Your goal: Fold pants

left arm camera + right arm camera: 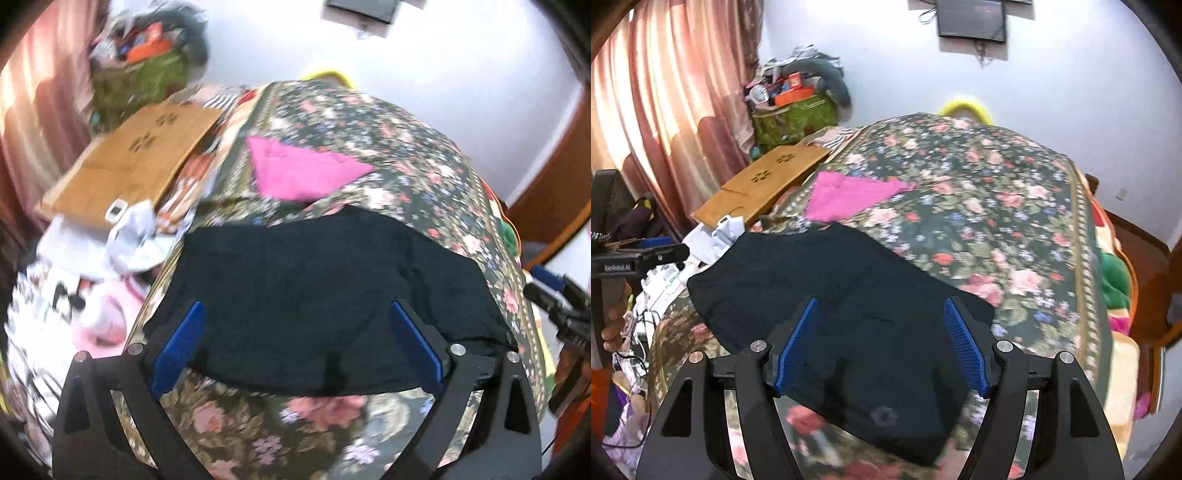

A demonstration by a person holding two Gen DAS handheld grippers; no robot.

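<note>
Both grippers hang spread wide over the bed, grasping nothing: the left gripper frames the black pants, and the right gripper hovers above that same folded bundle (blue pads well apart). Pants lie flat on the floral bedspread, a pink cloth just beyond, a wooden board further left.

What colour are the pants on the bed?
Black pants, seen best from the right wrist view.
</note>
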